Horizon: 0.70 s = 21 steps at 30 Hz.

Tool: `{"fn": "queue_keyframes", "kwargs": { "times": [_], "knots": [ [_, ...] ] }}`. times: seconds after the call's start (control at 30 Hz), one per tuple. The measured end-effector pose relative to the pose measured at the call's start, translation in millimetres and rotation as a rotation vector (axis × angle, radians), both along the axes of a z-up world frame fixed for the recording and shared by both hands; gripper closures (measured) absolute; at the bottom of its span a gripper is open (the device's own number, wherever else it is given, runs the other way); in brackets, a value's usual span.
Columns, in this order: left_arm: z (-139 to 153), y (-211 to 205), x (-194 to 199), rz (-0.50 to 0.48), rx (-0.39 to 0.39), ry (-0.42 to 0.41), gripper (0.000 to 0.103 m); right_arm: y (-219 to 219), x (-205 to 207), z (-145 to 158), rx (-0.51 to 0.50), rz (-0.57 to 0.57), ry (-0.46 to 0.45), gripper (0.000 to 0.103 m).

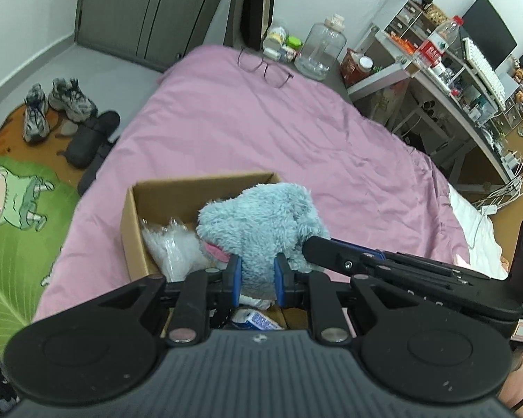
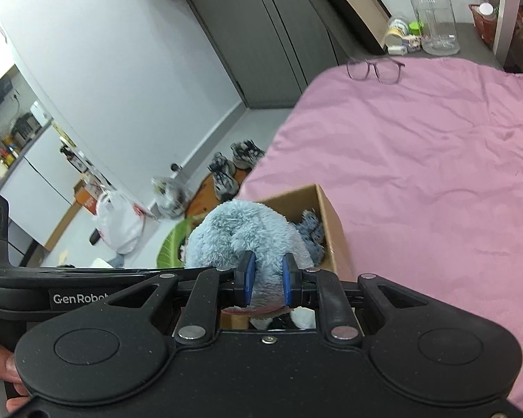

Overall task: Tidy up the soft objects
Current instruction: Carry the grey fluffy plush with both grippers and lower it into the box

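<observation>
Both tools pointed steeply down over the cardboard box (image 1: 136, 216). The left gripper (image 1: 258, 271) pinched the fluffy blue plush toy (image 1: 261, 219) between its blue pads, and the right gripper (image 2: 267, 273) clamped the same toy from the other side, its black fingers crossing the left view. The toy hung over the box's open top, above crinkled clear plastic (image 1: 171, 247). The box sat on the pink bedspread (image 1: 261, 125). Farther off lay eyeglasses (image 1: 265, 68), then a clear jug (image 1: 319, 50); sneakers (image 1: 52, 104) stood on the floor.
</observation>
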<state>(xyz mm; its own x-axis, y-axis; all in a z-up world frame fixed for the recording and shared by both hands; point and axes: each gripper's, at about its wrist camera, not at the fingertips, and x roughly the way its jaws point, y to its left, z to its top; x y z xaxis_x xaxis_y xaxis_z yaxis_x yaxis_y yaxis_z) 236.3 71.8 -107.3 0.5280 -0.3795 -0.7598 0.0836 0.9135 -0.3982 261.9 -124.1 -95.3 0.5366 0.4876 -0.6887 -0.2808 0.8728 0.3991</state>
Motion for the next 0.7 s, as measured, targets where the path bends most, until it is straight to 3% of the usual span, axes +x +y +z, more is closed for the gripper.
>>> {"fn": "queue_keyframes", "kwargs": {
  "times": [0.37, 0.7],
  "knots": [
    [-36, -2, 19, -0.023, -0.030, 0.057, 0.085, 0, 16, -22, -0.048, -0.001, 0.059, 0.083],
    [-48, -6, 30, 0.017, 0.016, 0.128, 0.083, -8, 20, -21, -0.029, -0.001, 0.090, 0.077]
  ]
}}
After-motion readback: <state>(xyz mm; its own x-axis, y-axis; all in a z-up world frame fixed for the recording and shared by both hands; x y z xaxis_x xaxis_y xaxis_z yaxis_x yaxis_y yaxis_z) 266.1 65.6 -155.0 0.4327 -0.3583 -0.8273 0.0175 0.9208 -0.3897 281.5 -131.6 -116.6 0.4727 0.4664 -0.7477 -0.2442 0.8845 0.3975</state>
